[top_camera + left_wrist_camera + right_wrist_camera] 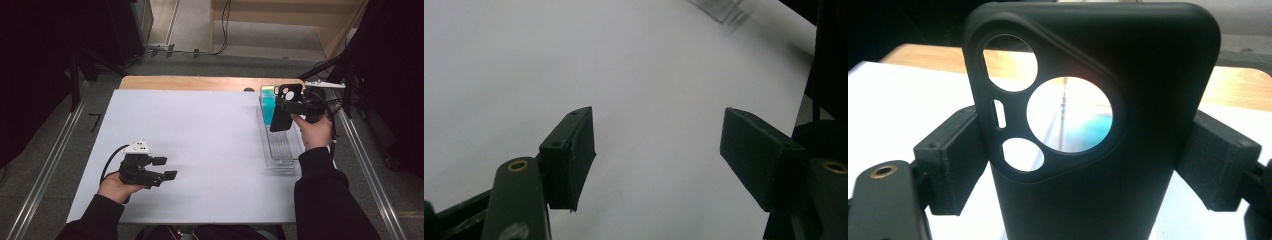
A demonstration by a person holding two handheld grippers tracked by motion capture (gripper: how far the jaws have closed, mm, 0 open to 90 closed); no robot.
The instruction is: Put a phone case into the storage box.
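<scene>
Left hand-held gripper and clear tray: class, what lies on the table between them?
Nothing: in the high view, bare white table separates the left hand-held gripper from the clear tray.

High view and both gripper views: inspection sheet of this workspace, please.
Surface: white table top, wooden edge at the far side.
Job's things: black phone case held upright above clear slotted tray; teal case stands in the tray.
Clutter: nothing seen.
Grippers: right gripper clamps the black case by its sides; left gripper open, empty, low over the table.
Cables: black cable trails from left gripper.
Surroundings: floor rails, dark curtains.
</scene>
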